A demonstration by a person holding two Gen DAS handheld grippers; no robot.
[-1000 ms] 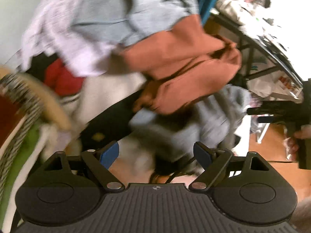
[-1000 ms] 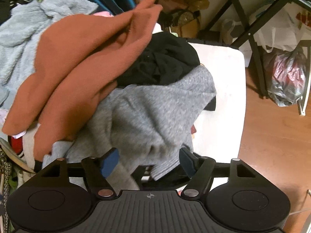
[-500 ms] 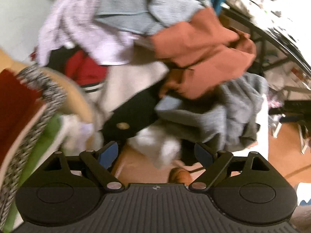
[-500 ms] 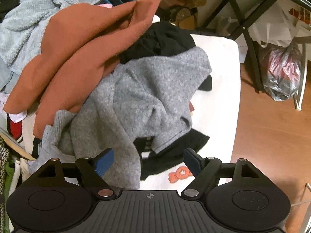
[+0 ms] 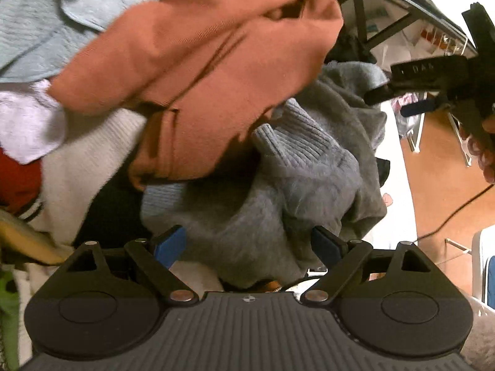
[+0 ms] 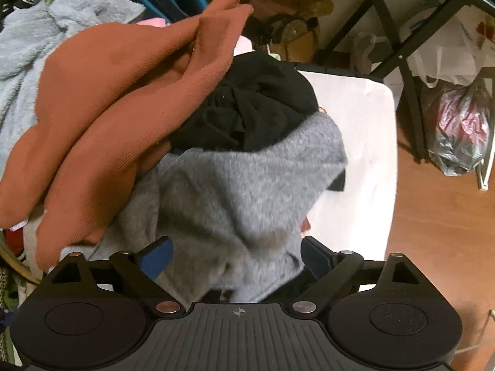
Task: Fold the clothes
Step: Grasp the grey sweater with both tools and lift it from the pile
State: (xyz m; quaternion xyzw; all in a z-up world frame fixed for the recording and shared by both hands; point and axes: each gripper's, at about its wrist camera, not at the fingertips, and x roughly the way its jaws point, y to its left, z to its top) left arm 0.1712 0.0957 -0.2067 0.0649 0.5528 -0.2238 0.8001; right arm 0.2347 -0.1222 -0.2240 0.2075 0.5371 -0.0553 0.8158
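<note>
- On the white bench [image 6: 365, 142], a heap of clothes lies jumbled, a grey sweater [image 6: 235, 191] at its near edge.
- A rust-orange garment [image 6: 117, 99] drapes over the grey sweater's left side, and a black garment [image 6: 253, 108] sits just behind it.
- The left hand-held gripper [image 5: 247, 244] hangs over the grey sweater with its blue pads spread wide, grey knit between them but not pinched.
- The right hand-held gripper [image 6: 235, 255] has just been opening; its jaws stand apart, straddling a fold of the grey sweater without pressing it.
- A pale blue fleece [image 6: 46, 37] lies at the far left of the heap.
- In the left wrist view, the right hand-held gripper shows at the upper right, above the wooden floor [image 5: 433, 185].
</note>
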